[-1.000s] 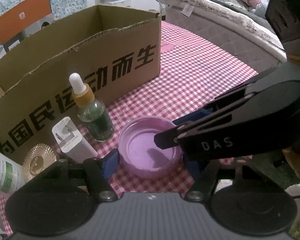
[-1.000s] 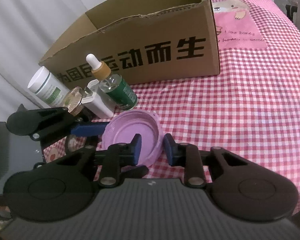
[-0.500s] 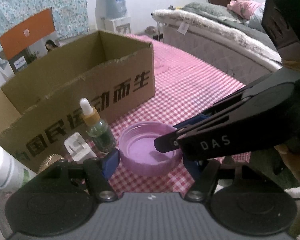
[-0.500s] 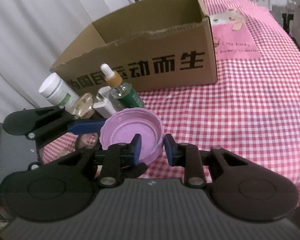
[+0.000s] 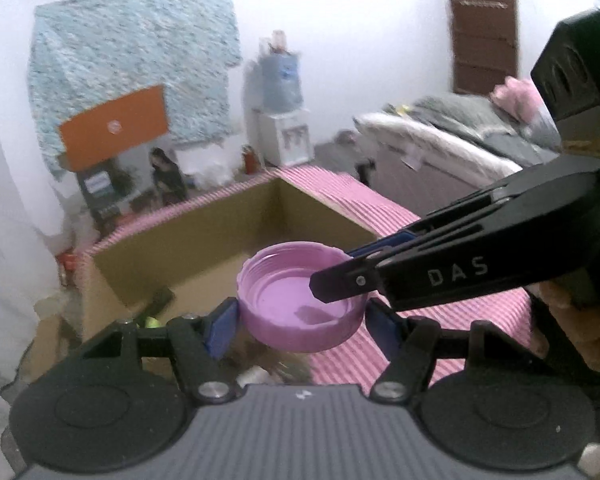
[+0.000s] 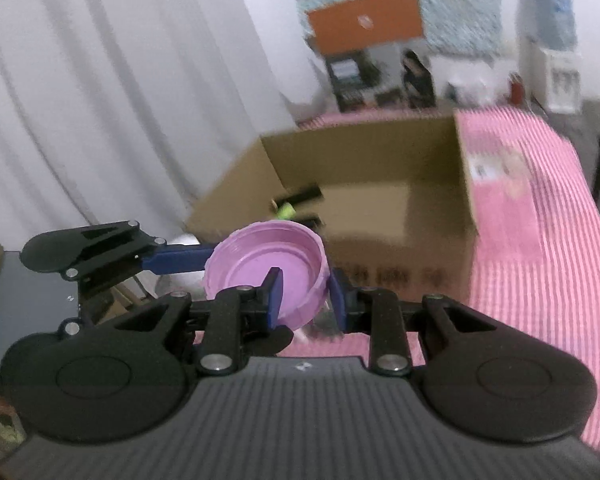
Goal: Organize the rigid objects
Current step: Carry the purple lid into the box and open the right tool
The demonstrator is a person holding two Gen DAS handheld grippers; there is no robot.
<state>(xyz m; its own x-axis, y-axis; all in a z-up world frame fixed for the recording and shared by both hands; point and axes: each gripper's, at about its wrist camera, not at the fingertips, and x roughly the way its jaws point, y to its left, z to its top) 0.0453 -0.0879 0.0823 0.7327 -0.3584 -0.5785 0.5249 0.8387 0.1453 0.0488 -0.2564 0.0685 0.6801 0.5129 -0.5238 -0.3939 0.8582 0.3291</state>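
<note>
A wide, shallow pink plastic screw lid point(image 5: 300, 308), hollow side up, hangs in the air clear of the table, gripped from two sides at once. The left gripper point(image 5: 302, 322) has its blue pads at the lid's 9 and 3 o'clock, pressed against the outer wall, so its jaws are clamped across the lid's full width. The right gripper point(image 6: 306, 296) pinches the rim: one blue pad sits inside the hollow, the other outside the wall, its jaws nearly together on that thin edge. In the left wrist view the right gripper's black arm comes in from 3 o'clock and reaches over the lid's near-right rim. Past the lid, toward 12 o'clock, stands an open brown cardboard box point(image 6: 380, 184) with black printed characters on its front; something dark and a small yellow-green item lie inside, too blurred to name. The box rests on a pink-and-white checked tablecloth point(image 6: 540, 240). Farther off at 12 o'clock are a white water dispenser point(image 5: 280, 120) against the wall and an orange rectangular panel point(image 5: 114, 128), with a bed with grey bedding point(image 5: 460, 144) at about 2 o'clock.
</note>
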